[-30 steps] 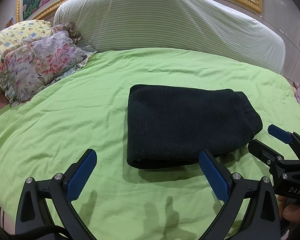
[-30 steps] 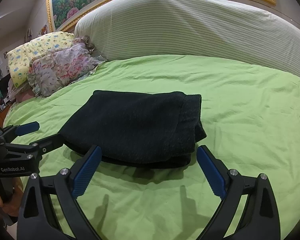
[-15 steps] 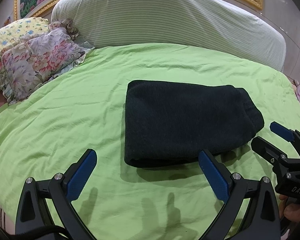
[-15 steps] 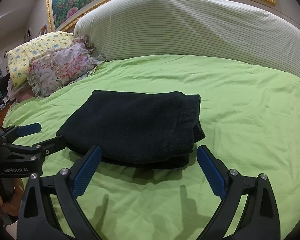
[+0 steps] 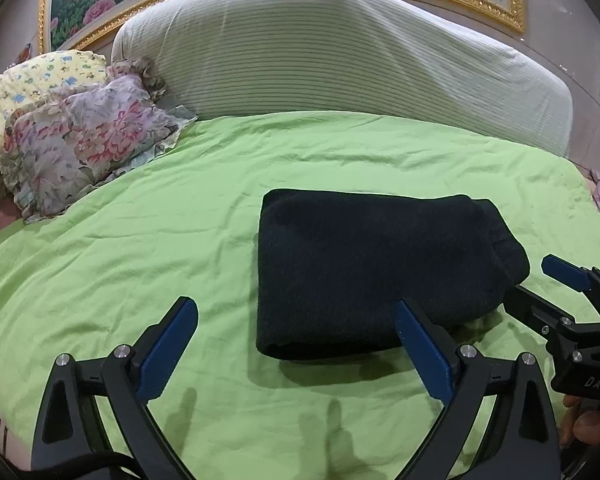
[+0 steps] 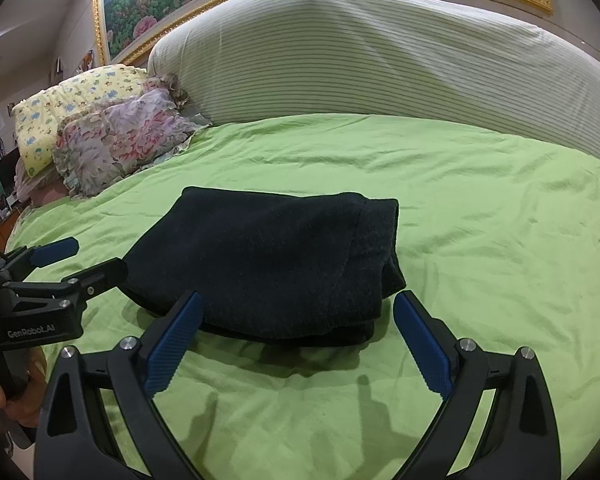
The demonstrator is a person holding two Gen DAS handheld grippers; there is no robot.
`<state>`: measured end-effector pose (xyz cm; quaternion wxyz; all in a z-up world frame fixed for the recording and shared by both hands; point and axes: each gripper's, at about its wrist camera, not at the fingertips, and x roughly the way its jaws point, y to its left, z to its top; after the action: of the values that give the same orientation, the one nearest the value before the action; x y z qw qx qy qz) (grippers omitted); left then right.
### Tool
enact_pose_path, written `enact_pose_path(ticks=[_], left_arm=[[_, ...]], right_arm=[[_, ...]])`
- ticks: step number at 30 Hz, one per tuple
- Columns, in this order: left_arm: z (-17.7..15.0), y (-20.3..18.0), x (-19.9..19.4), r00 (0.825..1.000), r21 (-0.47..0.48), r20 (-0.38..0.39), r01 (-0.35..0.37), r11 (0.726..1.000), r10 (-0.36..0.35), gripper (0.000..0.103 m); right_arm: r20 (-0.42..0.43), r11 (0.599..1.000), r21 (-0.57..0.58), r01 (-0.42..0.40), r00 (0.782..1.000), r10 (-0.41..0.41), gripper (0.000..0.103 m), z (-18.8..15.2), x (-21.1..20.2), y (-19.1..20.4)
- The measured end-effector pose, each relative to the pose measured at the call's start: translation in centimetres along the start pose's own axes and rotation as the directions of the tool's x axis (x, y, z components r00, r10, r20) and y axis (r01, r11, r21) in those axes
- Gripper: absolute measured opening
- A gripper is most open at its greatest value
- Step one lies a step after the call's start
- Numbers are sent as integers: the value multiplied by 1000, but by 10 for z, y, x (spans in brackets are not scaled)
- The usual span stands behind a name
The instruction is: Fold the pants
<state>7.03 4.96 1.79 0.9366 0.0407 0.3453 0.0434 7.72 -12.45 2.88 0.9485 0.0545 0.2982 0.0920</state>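
The dark pants (image 5: 372, 268) lie folded into a thick rectangle on the green bedsheet (image 5: 160, 240); they also show in the right wrist view (image 6: 276, 264). My left gripper (image 5: 296, 324) is open and empty, just in front of the bundle's near left corner. My right gripper (image 6: 298, 320) is open and empty, just in front of the bundle's near right edge. Each gripper shows in the other's view, the right one at the far right (image 5: 540, 292) and the left one at the far left (image 6: 84, 260), both beside the bundle.
A floral pillow (image 5: 80, 152) and a yellow patterned pillow (image 5: 28, 88) lie at the back left. A large striped cushion (image 5: 340, 60) stands along the headboard under a gold-framed picture. Wrinkled green sheet surrounds the pants.
Both grippers have drawn back slightly and risen a little, so the folded pants sit a bit farther up in view. The pants have not moved. Both grippers stay open.
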Motion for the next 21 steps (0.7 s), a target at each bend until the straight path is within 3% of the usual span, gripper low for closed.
enact_pose_path(ticks=[21], left_arm=[[1,-6,8,999,11,-19,-32,999,32,99]], right_arm=[[-26,999,38,-12,1000,13,96,1,2,1]])
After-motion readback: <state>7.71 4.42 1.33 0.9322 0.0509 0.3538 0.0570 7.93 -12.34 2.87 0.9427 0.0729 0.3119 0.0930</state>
